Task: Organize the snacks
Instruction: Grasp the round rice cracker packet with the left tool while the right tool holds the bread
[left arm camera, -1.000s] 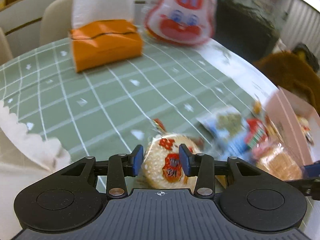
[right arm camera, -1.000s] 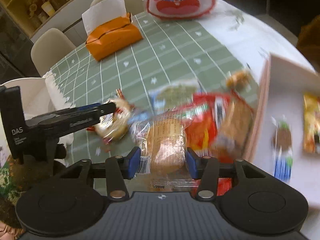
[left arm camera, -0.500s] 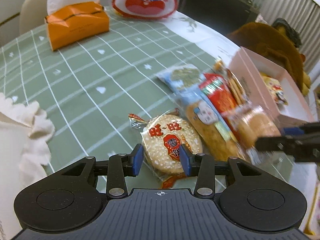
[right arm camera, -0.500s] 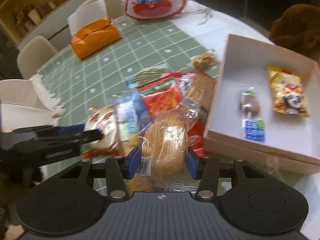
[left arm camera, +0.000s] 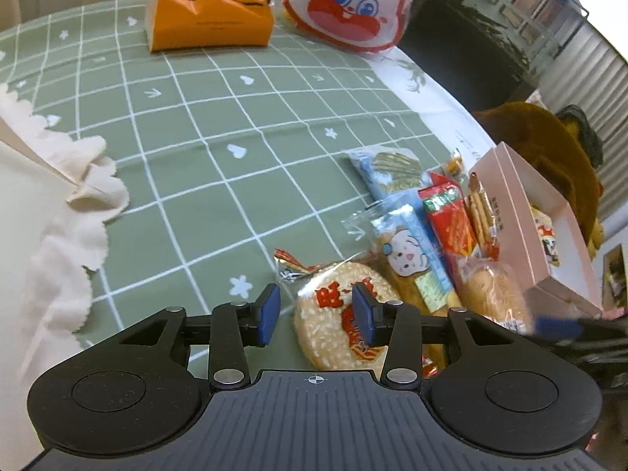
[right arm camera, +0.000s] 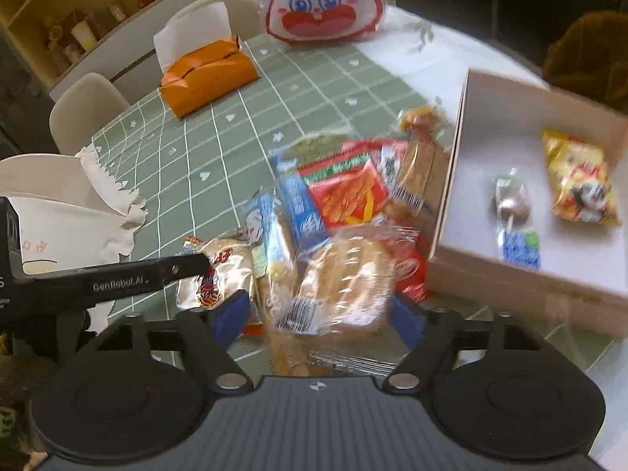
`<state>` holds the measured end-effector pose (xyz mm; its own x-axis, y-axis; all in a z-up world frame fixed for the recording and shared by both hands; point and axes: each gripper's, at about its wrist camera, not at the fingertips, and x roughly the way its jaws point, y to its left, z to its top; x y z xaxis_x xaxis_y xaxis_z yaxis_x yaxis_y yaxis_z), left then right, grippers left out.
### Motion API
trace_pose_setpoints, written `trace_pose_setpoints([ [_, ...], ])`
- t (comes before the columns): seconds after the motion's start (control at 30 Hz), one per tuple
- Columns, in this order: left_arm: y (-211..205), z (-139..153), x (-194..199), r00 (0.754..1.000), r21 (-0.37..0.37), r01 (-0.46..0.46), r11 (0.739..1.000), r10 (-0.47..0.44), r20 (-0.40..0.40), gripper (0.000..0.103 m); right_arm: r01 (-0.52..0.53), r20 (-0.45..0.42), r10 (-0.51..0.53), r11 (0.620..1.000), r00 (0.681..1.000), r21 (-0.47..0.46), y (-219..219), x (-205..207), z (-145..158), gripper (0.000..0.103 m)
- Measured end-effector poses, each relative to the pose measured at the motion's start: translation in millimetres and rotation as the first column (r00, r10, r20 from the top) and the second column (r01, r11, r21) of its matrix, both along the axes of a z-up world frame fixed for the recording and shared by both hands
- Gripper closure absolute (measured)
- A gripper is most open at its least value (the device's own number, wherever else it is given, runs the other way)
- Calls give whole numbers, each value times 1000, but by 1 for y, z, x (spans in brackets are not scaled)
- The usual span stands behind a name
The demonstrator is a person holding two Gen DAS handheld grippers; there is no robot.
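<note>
The surface (left arm camera: 219,180) wears a green cloth with a white grid; its near left part is hidden behind a cream scalloped chair cover (left arm camera: 43,212). The landmark is the shallow pink cardboard box (right arm camera: 510,286) at the right. In the left wrist view only its long wall and a strip of its inside show; the right wrist view, blurred throughout, shows a yellow snack bag (right arm camera: 581,180) and two smaller wrapped sweets (right arm camera: 514,212) inside.

Against the box's left wall lies the heap of snack packets (left arm camera: 424,219), overlapping so that lower ones are partly covered. At the heap's near end, just beside the box's corner, sits a clear-wrapped round golden bun (right arm camera: 345,282). The right tongs (right arm camera: 320,314) straddle it, jaws opening and both pads clear of the wrapper.

Farther left of the box, at the heap's outer edge, lies the round sesame rice cracker in a red-printed clear wrapper (left arm camera: 337,314). The left tongs (left arm camera: 316,314) are opening over it, narrowly spread; whether the pads touch it cannot be told.
</note>
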<state>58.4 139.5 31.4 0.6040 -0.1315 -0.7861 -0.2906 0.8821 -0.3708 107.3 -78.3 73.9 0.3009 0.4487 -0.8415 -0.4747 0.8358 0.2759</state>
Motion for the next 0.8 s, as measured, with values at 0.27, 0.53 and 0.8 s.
trace_pose_setpoints([
  [0.27, -12, 0, -9, 996, -93, 84, 992, -84, 6, 55, 21, -32, -22, 1000, 999, -17, 1, -6, -31, 22],
  [0.53, -39, 21, -9, 987, -156, 154, 976, -144, 74, 57, 4, 1, -4, 1000, 1000, -12, -2, -13, -31, 22],
  [0.8, -60, 26, -5, 984, -51, 174, 983, -172, 42, 63, -3, 43, 5, 999, 999, -41, -7, -21, -32, 22],
])
